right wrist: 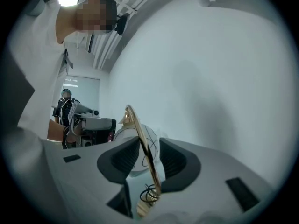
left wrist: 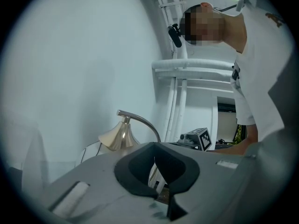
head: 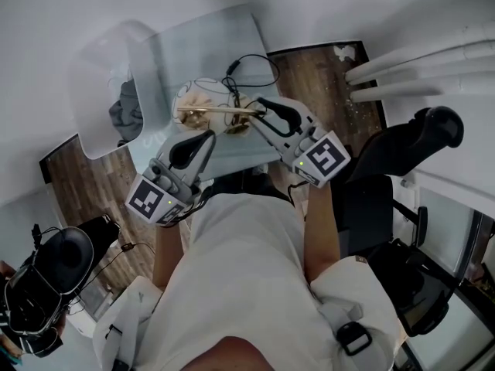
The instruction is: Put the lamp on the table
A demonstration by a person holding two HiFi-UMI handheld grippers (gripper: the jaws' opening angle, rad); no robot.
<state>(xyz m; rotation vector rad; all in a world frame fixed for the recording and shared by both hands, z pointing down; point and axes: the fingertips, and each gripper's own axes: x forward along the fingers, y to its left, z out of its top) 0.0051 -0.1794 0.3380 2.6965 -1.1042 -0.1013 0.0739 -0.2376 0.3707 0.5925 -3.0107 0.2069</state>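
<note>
The gold lamp point(head: 219, 112) stands on the glass table point(head: 209, 45), and its curved arm reaches left to a cone shade point(left wrist: 117, 136). My right gripper point(head: 257, 113) is open. The thin lamp stem point(right wrist: 148, 167) runs up between its jaws, which stand apart and clear of it on both sides. The lamp's black cable point(head: 251, 64) loops behind the base. My left gripper point(head: 207, 136) is shut and empty, just in front of the lamp and to its left; in its own view the jaws point(left wrist: 155, 160) meet with nothing in them.
A white round object with thin dark lines point(head: 192, 93) lies under the lamp arm. A frosted chair back point(head: 100, 91) stands left of the table. White pipes point(head: 418, 60) and a black chair point(head: 410, 141) are at the right, on a wooden floor point(head: 325, 83).
</note>
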